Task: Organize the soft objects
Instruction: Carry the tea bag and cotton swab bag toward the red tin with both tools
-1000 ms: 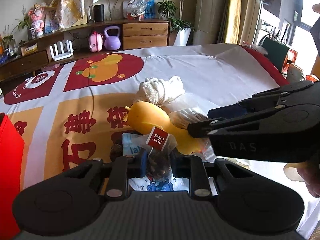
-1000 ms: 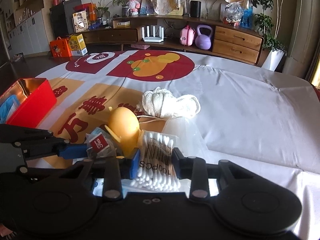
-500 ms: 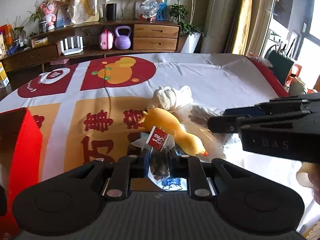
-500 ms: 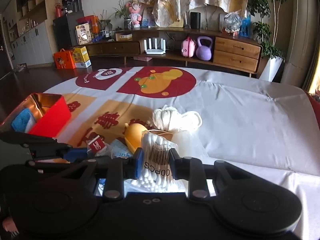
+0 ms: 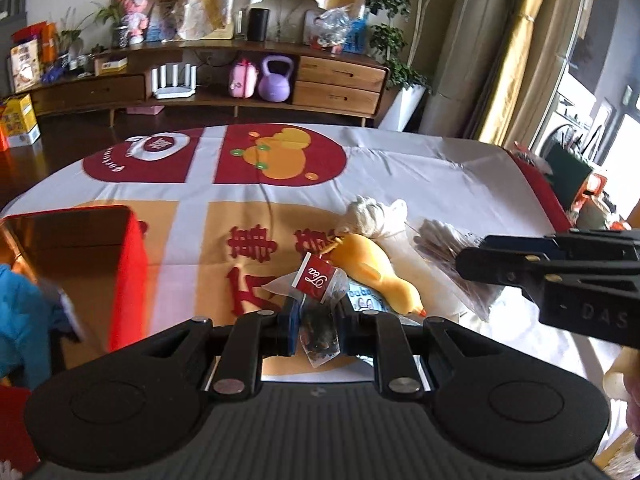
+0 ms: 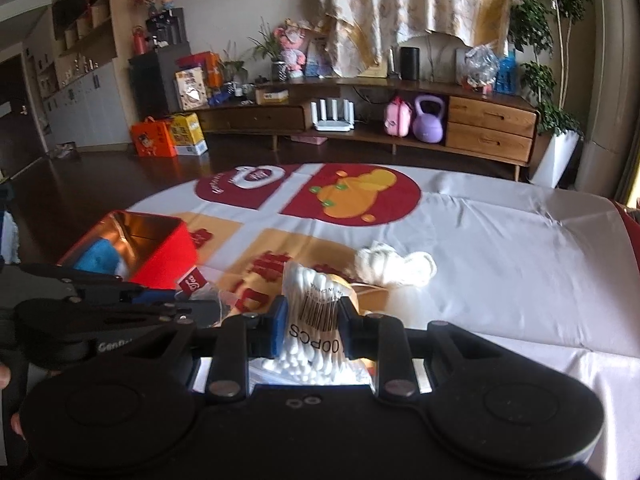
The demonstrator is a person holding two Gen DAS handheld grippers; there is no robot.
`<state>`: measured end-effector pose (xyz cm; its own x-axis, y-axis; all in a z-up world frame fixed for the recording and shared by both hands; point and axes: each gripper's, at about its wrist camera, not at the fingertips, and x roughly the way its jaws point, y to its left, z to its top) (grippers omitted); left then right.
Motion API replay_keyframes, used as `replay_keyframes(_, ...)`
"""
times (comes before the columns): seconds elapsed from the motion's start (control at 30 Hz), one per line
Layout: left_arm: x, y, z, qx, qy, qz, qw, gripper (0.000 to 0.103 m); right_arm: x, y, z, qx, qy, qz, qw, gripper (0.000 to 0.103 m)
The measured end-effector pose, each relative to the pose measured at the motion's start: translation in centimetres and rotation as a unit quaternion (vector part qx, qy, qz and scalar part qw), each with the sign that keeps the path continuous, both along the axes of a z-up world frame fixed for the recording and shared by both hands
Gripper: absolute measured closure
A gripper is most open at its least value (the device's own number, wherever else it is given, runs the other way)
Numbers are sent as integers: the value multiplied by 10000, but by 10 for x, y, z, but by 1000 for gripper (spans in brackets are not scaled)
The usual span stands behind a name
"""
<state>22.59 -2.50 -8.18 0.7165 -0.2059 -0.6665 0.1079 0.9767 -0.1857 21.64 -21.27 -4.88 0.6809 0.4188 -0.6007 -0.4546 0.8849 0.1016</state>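
Note:
My left gripper (image 5: 318,320) is shut on a clear tea bag (image 5: 320,332) with a red tag, held above the tablecloth. My right gripper (image 6: 314,318) is shut on a bag of cotton swabs (image 6: 316,332), also lifted. A yellow rubber toy (image 5: 368,268) and a white knitted cloth (image 5: 376,214) lie on the cloth between them. The red tin (image 5: 124,264) stands open at the left with a blue soft thing (image 5: 20,320) inside. In the right wrist view the red tin (image 6: 168,248) is at the left and the white cloth (image 6: 394,266) lies ahead.
A small blue-printed packet (image 5: 364,300) lies under the tea bag beside the toy. The printed tablecloth (image 6: 500,248) covers the whole table. A wooden sideboard (image 6: 400,116) with a purple kettlebell stands beyond the far edge. A person's fingers (image 6: 4,376) show at the left.
Both grippers have risen and drawn back with the tea bag and the swab bag off the table. The red tin has come into the left wrist view.

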Motion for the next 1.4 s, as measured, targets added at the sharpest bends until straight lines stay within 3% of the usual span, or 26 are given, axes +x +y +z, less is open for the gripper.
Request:
replay_keyframes(0.6, -46, 87, 43, -132, 90, 564, 9983, 85, -37, 95, 41, 97, -183, 879, 9959, 77)
replay_keyframes(0.97, -61, 142, 58, -82, 103, 847, 9963, 85, -43, 154, 43, 94, -129, 1234, 9922, 77)
replay_keyframes(1.4, -63, 203, 51, 2, 230, 1243, 9920, 85, -28, 204, 30, -45, -25, 1342, 9909, 77)
